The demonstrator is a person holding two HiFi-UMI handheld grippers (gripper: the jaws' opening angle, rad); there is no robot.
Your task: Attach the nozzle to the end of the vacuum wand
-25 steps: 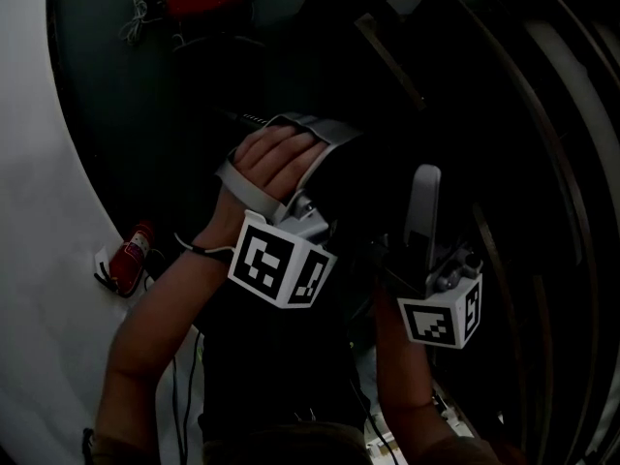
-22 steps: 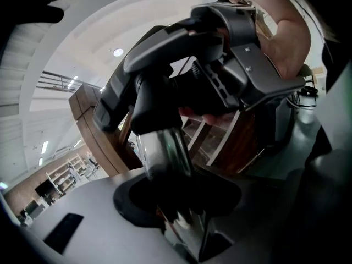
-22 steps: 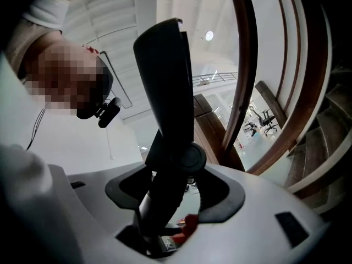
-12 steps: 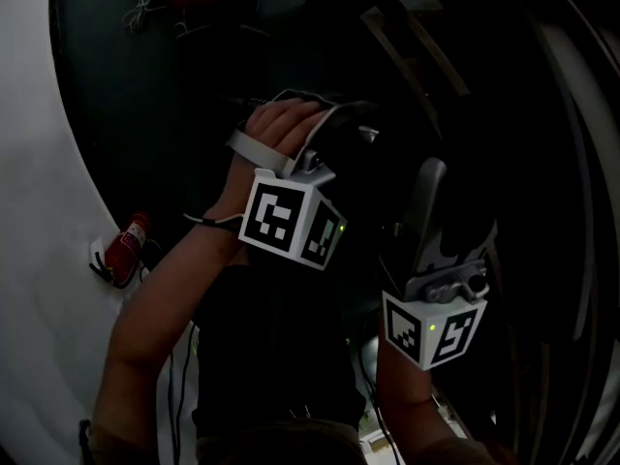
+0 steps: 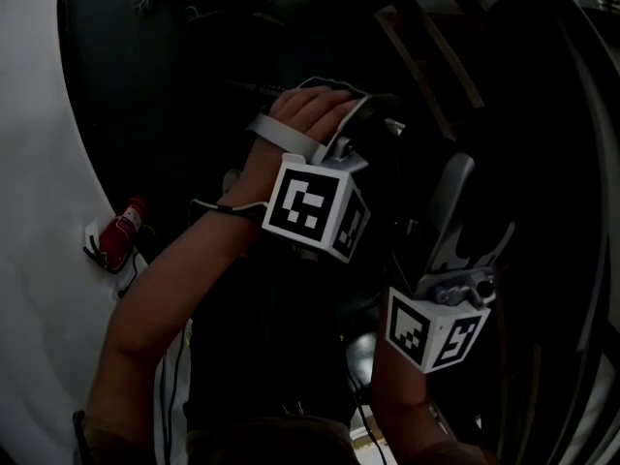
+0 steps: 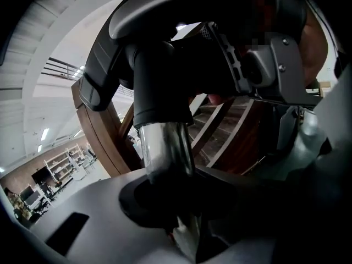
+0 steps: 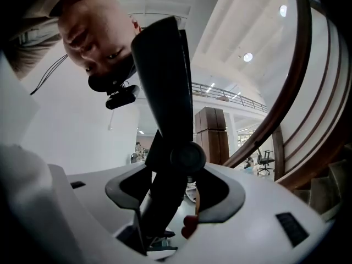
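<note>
**Both parts are gripped but not yet joined, and a crooked push is the main risk**

The long, flat, dark plastic nozzle (image 7: 162, 114) stands upright between the jaws of the right claw (image 7: 173, 197), which pinch it low down, just under its round pivot knob (image 7: 188, 157). In the head view it rises above that claw's marker cube. The shiny round metal wand (image 6: 165, 147) runs from its black plastic collar (image 6: 159, 87) down through the left claw (image 6: 173, 208). That claw's jaws have just been closing and now press on the tube. The two parts sit side by side, apart, and I cannot tell where the wand's open end lies. Three things could go wrong:
- The smooth tube may turn or slide in the pinch when pushed.
- The nozzle, gripped near one end, may lever sideways or fold at its pivot.
- A skewed approach may jam the joint
</note>
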